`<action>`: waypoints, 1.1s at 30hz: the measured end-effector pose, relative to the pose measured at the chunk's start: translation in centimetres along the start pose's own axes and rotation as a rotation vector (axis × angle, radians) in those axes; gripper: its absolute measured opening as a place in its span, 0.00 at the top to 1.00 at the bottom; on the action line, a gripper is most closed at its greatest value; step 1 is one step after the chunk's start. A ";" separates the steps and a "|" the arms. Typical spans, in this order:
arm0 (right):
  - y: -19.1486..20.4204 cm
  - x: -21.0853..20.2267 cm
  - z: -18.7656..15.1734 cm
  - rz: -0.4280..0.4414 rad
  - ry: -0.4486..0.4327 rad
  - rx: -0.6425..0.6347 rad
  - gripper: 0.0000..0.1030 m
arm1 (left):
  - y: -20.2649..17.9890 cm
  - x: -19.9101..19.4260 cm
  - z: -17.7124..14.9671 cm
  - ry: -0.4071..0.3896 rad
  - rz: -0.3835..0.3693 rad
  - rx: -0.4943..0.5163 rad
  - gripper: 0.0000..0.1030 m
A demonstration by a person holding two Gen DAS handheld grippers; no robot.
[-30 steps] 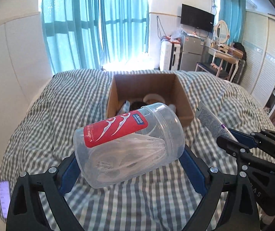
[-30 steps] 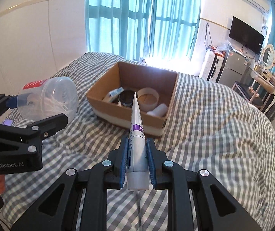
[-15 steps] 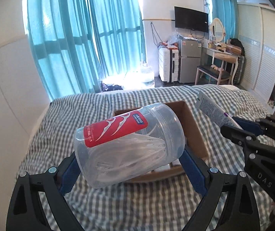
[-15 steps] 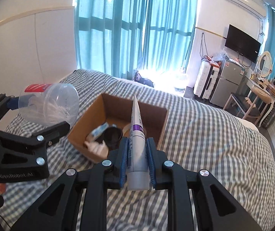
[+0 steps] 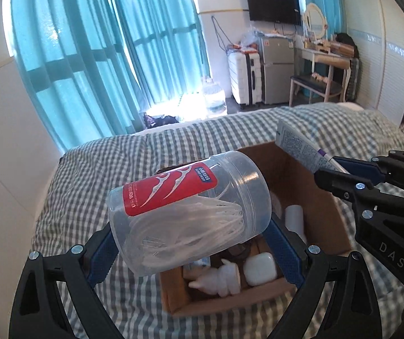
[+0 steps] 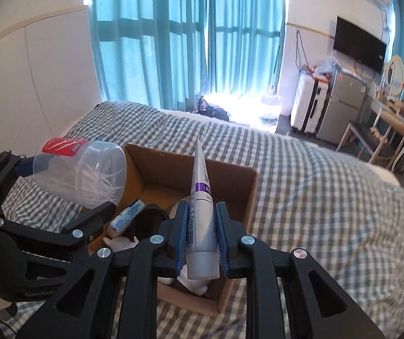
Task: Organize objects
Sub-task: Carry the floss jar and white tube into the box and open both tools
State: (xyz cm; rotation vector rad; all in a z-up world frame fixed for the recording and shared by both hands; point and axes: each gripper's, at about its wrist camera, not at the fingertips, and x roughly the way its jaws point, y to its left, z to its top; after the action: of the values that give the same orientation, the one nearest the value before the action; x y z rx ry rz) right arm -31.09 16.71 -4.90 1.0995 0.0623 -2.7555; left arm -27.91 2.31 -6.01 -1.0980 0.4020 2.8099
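My left gripper [image 5: 190, 243] is shut on a clear plastic jar [image 5: 187, 212] with a red label, full of white floss picks, held tilted above the cardboard box [image 5: 323, 220]. My right gripper [image 6: 202, 226] is shut on a white tube [image 6: 202, 197] with a purple band, cap end towards the camera, held over the same box [image 6: 244, 197]. The jar [image 6: 83, 172] shows at the left of the right wrist view, and the tube [image 5: 300, 149] at the right of the left wrist view. The box lies on a checked bed.
Inside the box are a white earbud case [image 5: 259, 269], a white figurine [image 5: 218, 278], a small white bottle [image 5: 293, 217], a blue-labelled tube [image 6: 127, 216] and a black round item [image 6: 148, 220]. The checked blanket [image 6: 314, 197] surrounds the box. Curtains, fridge and desk stand beyond.
Both grippers have moved forward and up over the box with their loads. The box now lies beneath them and its contents show from above.
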 end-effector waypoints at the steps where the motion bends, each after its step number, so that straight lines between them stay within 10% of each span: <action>1: -0.2 0.7 -0.1 -0.002 0.007 0.001 0.82 | -0.1 0.7 0.0 0.003 0.003 0.009 0.06; 24: -2.4 5.8 -2.1 0.002 0.048 0.055 0.81 | -0.6 7.8 -1.8 0.103 -0.087 -0.020 0.05; 33: -3.0 4.0 -0.9 -0.011 -0.008 0.095 0.43 | -0.5 6.2 -1.1 0.050 -0.074 -0.002 0.01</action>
State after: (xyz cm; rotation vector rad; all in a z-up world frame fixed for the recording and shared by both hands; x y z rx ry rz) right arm -33.80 19.22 -8.38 1.1144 -0.0649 -2.7981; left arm -31.65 2.43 -11.09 -1.1602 0.3555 2.7247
